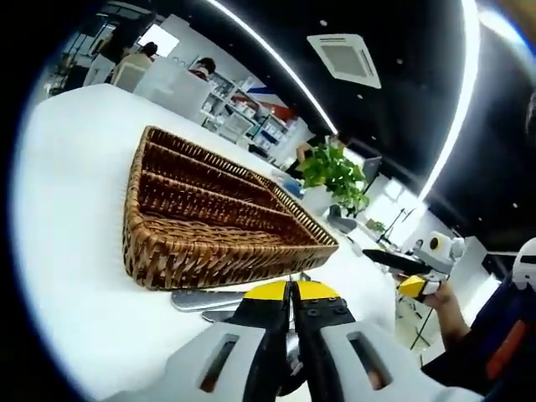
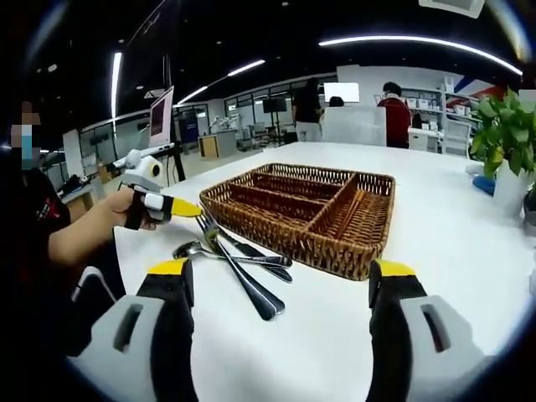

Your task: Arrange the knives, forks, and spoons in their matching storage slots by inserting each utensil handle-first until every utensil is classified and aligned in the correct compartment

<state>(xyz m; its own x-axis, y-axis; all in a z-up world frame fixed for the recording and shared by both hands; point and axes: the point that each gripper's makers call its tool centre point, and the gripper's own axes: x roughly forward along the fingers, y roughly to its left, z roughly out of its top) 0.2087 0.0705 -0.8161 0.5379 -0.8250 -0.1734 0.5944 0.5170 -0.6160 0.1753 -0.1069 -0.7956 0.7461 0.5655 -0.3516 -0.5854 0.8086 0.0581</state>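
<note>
A brown wicker cutlery basket (image 1: 209, 255) (image 2: 335, 251) with several long slots stands on the white table (image 2: 452, 243), and its slots look bare. Just in front of it lies a small heap of utensils: a knife (image 2: 251, 289), a spoon (image 2: 188, 249) and a fork (image 2: 209, 226). Their metal handles (image 1: 201, 300) show beneath my left gripper (image 1: 291, 290), whose yellow tips are pressed together right over them. That left gripper (image 2: 167, 205) is held by a hand at the heap's far end. My right gripper (image 2: 282, 270) stands wide open, short of the heap; the same gripper (image 1: 402, 275) hangs off the table's edge.
A potted green plant (image 1: 335, 172) (image 2: 507, 126) stands on the table beyond the basket, with a blue object (image 2: 481, 184) next to it. People, shelves and desks fill the background. The table's edge runs near the person's arm (image 2: 75, 243).
</note>
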